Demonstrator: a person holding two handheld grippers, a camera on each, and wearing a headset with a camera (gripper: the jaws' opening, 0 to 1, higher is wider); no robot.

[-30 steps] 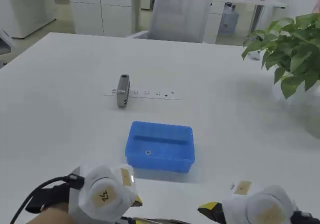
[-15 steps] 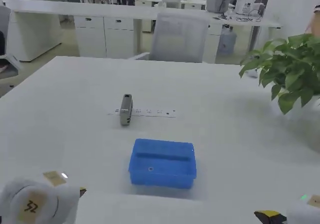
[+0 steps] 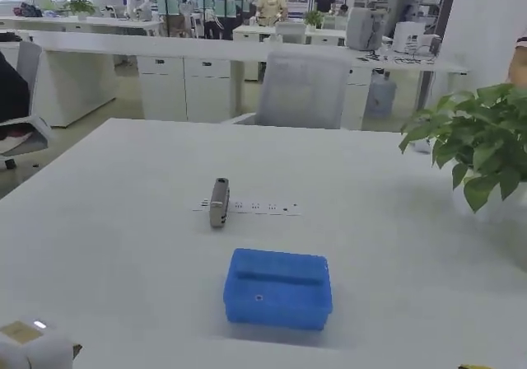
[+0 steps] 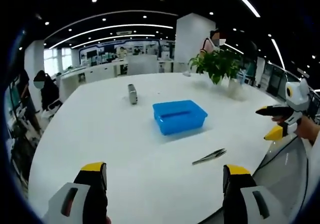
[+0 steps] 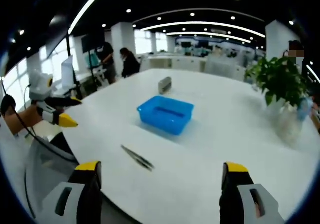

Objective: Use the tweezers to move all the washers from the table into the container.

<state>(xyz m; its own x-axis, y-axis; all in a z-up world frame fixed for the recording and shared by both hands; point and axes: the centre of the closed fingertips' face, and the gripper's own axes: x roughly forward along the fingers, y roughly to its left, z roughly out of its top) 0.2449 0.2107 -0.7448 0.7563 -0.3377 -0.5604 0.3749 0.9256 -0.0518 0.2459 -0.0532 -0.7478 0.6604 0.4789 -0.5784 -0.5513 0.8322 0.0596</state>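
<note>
The blue container sits on the white table, with one small washer on its floor. The metal tweezers lie loose on the table near its front edge, between the two grippers, also seen as tweezers in the right gripper view. My left gripper is open and holds nothing, well short of the tweezers. My right gripper is open too, off the table edge. Each gripper appears in the other's view, jaws spread. I cannot make out any washers on the tabletop.
A grey device stands on a flat power strip behind the container. A potted plant is at the table's right. An office chair is at the far edge, with desks and people beyond.
The head camera has tilted up. Both grippers have drawn back and apart, dropping toward the bottom corners of the head view. The container and tweezers have not moved.
</note>
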